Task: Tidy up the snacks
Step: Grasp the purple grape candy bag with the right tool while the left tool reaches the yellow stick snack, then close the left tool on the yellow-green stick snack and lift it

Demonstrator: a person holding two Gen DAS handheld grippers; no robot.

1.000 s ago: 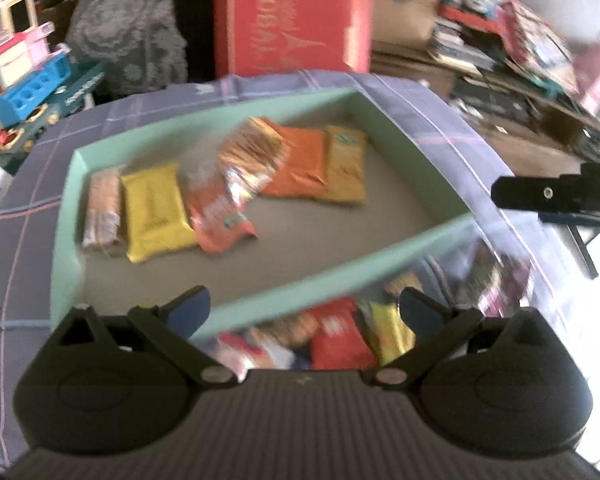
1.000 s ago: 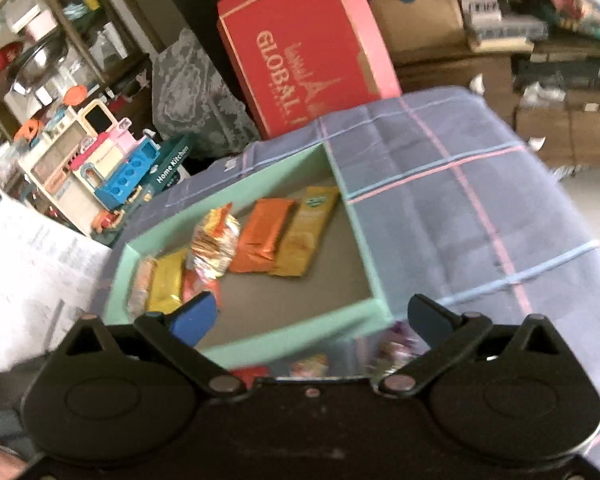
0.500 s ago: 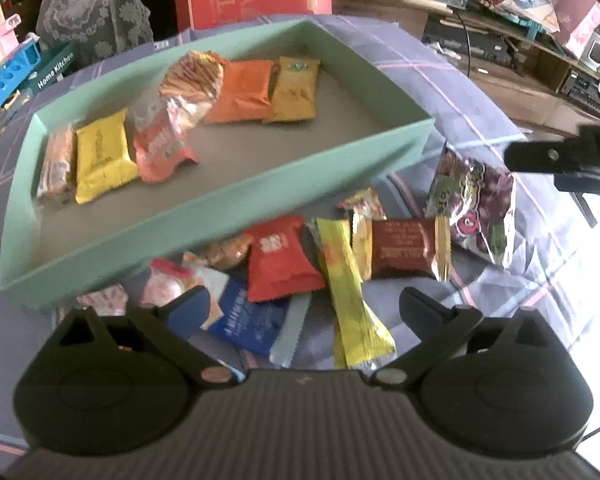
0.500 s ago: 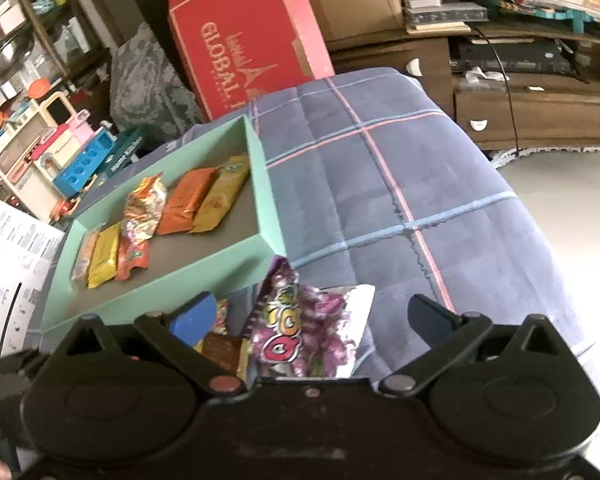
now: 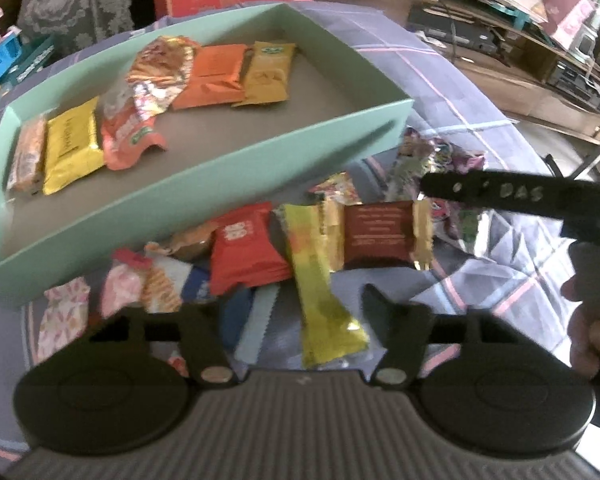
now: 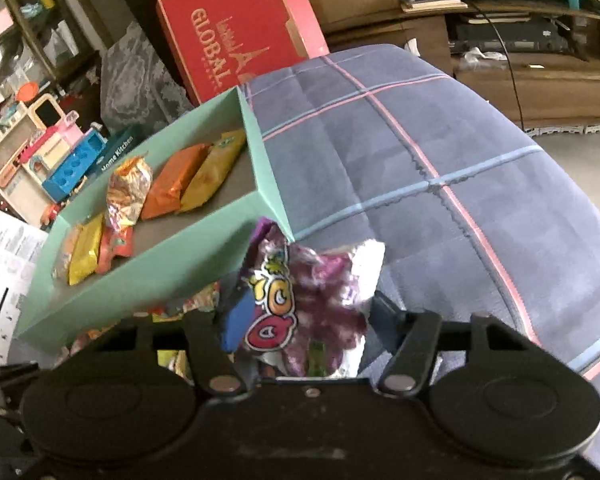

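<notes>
On the plaid bedspread [image 6: 460,152] just right of the teal box [image 6: 148,268], the purple candy bag [image 6: 312,292] sits between the right hand-held gripper [image 6: 300,320]'s open fingers, while the left hand-held gripper [image 5: 292,320] hovers open over the yellow bar [image 5: 320,280].

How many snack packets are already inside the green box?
6, all in the green box, left to right: tan bar, yellow, salmon, foil bag, orange, mustard. None seems hidden.

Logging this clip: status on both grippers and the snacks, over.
Left gripper open over yellow bar. Right gripper open, straddling purple candy bag. Mint tray holds six snacks. Tray wall close beside the bag.
</notes>
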